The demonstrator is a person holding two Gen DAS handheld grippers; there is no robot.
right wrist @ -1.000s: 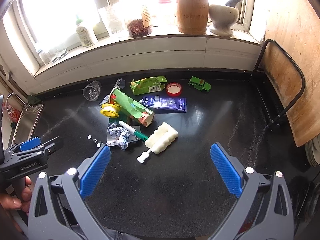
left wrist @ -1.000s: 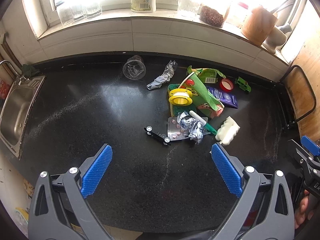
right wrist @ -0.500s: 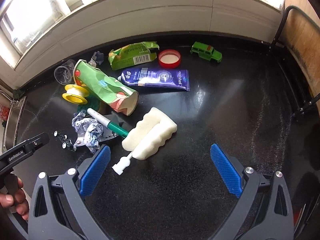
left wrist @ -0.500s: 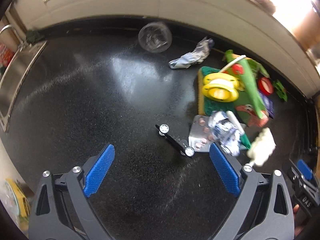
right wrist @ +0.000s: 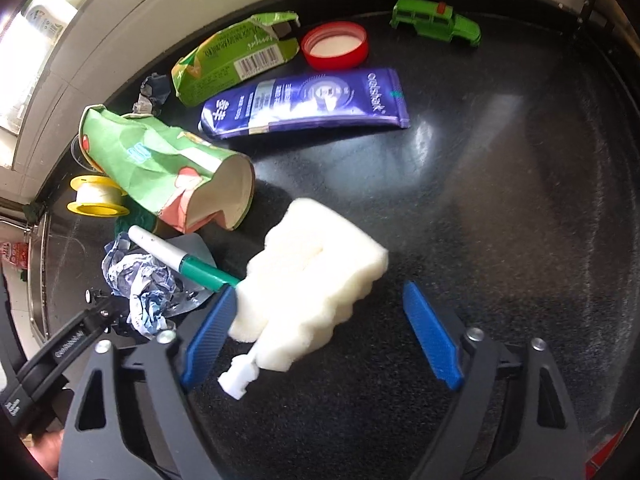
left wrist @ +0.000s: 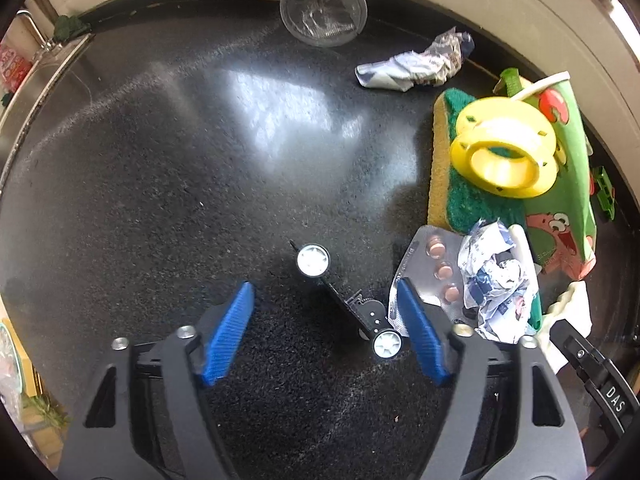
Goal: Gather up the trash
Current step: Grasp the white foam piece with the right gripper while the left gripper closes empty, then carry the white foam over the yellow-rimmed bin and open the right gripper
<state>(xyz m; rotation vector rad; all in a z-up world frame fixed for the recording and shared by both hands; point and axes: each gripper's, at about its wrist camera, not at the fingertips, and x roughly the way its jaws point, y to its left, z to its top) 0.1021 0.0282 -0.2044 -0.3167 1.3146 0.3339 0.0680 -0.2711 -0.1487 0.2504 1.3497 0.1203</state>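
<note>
Trash pile (right wrist: 168, 168) on black speckled counter (left wrist: 200, 184), sink (left wrist: 36, 80) maybe at left

From my remote seat I saw a black, finely speckled countertop (left wrist: 168, 184) carrying most of the colour. At about two o'clock in the left view sat a bright yellow spool (left wrist: 505, 156) on a sponge (left wrist: 460, 196) with a dark green top and a yellow side. The crushed cup (right wrist: 160, 168) was leaf green with red and salmon cartoon figures, white inside. At twelve o'clock in the right view lay a purple tube (right wrist: 308, 102) with white lettering, a red cap (right wrist: 335, 45) with a white inside, a lime green toy car (right wrist: 436, 21) and a green carton (right wrist: 236, 60) bearing a black-and-white barcode. The foam block (right wrist: 308, 292) was cream white, and the marker (right wrist: 180, 258) white and green. The silver blister pack (left wrist: 428, 268) held pinkish-brown pills, and the crumpled wrapper (left wrist: 494, 276) was white printed with blue. Both grippers' pads (right wrist: 432, 334) were ribbed blue on black frames.
</note>
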